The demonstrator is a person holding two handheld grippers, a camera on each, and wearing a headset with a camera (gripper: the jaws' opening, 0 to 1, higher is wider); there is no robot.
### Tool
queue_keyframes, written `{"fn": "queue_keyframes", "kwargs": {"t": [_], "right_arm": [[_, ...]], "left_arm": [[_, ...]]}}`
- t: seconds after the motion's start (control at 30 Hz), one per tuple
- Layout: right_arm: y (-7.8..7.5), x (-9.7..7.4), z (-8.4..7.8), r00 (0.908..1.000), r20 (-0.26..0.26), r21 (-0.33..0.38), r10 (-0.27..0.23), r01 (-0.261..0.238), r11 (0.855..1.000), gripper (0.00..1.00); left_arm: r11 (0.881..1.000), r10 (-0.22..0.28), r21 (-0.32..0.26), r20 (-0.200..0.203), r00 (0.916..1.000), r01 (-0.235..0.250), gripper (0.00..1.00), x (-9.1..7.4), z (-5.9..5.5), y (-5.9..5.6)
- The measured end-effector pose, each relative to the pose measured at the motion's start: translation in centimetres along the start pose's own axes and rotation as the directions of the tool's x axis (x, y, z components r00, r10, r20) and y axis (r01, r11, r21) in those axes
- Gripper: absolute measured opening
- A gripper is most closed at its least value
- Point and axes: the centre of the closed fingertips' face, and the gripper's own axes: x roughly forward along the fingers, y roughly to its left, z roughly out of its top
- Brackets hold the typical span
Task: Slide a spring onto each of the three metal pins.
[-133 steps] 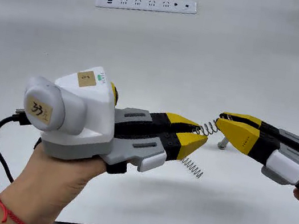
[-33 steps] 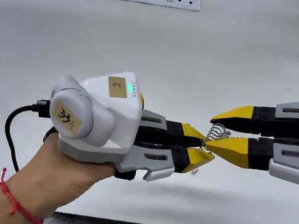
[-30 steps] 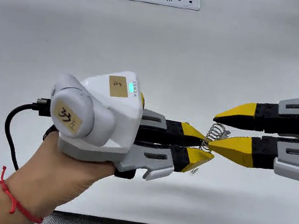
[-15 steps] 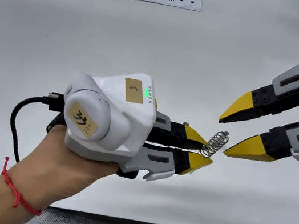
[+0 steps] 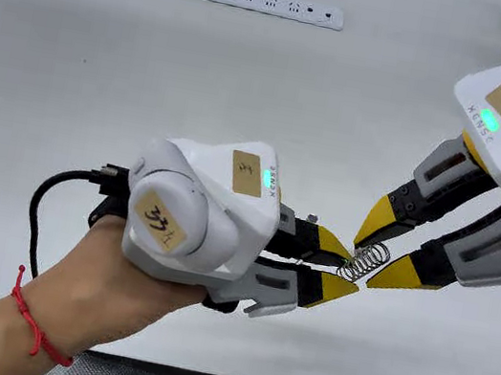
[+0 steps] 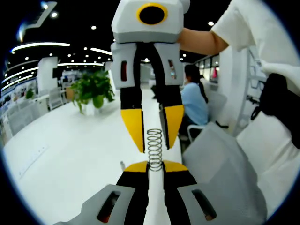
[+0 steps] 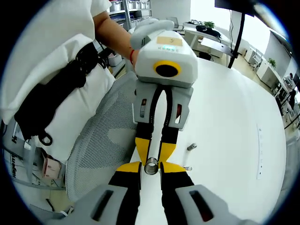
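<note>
Above a white workbench (image 5: 246, 99), two yellow-tipped grippers meet nose to nose around a small coil spring (image 5: 364, 262). The left gripper (image 5: 350, 271), held in a hand (image 5: 106, 288), has its jaws pinched together on one end of the spring, so the coil juts out past its tips. The right gripper (image 5: 368, 264) reaches in from the far side of the spring with its jaws parted, one on each side of the coil. Whether those tips touch the wire cannot be told. In the right gripper view a metal pin (image 7: 191, 147) sits on the workbench, apart from the spring. A white power strip (image 5: 260, 0) lies well beyond the spring, at the workbench's far edge.
</note>
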Motion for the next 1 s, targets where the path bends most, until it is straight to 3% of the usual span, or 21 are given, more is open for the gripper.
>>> {"fn": "queue_keyframes", "kwargs": {"t": [1.0], "right_arm": [[0.12,0.33,0.11,0.9992,-0.038,0.003,0.013,-0.013,1.000,0.12]], "left_arm": [[1.000,0.010,-0.016,0.028,0.9995,-0.010,0.11,-0.11,0.04,-0.05]]}}
